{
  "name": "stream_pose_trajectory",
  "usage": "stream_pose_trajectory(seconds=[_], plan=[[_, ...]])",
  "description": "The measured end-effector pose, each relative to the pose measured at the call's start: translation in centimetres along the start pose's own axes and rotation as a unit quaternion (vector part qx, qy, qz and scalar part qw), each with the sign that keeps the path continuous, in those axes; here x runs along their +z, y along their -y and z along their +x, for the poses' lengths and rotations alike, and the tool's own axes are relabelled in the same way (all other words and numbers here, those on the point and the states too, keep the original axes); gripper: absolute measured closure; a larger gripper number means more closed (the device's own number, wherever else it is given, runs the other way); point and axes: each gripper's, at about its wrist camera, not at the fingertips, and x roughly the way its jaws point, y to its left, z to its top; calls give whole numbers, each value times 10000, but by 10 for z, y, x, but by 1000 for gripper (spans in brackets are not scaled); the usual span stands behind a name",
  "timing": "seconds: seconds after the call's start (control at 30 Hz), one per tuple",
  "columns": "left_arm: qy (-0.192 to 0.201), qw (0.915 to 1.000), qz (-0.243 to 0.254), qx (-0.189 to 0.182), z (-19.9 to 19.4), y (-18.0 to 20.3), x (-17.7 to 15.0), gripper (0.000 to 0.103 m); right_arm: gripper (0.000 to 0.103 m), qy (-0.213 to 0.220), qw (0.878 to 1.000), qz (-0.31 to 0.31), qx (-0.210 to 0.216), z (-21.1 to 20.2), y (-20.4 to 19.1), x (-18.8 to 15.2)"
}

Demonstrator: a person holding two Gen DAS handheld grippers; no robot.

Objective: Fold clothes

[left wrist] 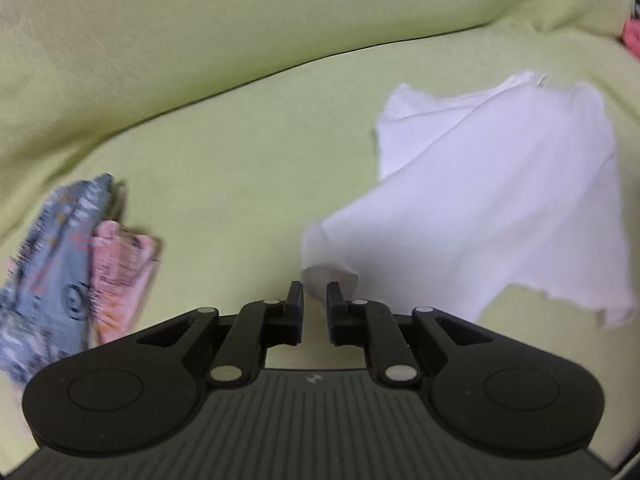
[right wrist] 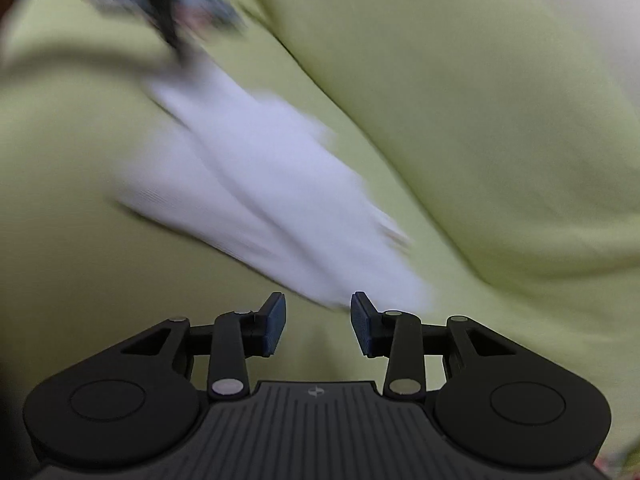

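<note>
A white garment (left wrist: 492, 200) hangs stretched above the green sofa seat. My left gripper (left wrist: 314, 296) is shut on a bunched corner of it; the cloth spreads up and to the right from the fingers. In the right wrist view the same white garment (right wrist: 272, 196) runs blurred from the top left down to my right gripper (right wrist: 318, 312). The right gripper is open, with the cloth's near edge just beyond its fingertips and nothing between the pads. The left gripper shows there as a dark blurred shape (right wrist: 168, 28) at the garment's far end.
The sofa is covered in light green fabric, with the seat (left wrist: 240, 160) and the backrest (left wrist: 240, 20). A pile of blue and pink patterned clothes (left wrist: 68, 272) lies on the seat at the left. A pink item (left wrist: 632, 36) shows at the far right edge.
</note>
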Motion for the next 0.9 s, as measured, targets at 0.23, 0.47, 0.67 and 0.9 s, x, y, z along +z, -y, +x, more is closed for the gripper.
stream_pose_trajectory(seconds=[0.23,0.47,0.67,0.9], plan=[[554,9908,1087,582,-26,9,-21,87,58,-103,9974,649,303,23,-64,49],[1050,9577,2448,1091,-30,38,-52,83,62,-325,9881,1495,124,38,-40,49],[1259,9094,3708,1404,-7,73,-44,76,64,-449,9841,1714,105,29,-41,46],[784,9298,3344,1324,-8,61,-39,102,98,-588,9890,1361,17,25,-33,38]])
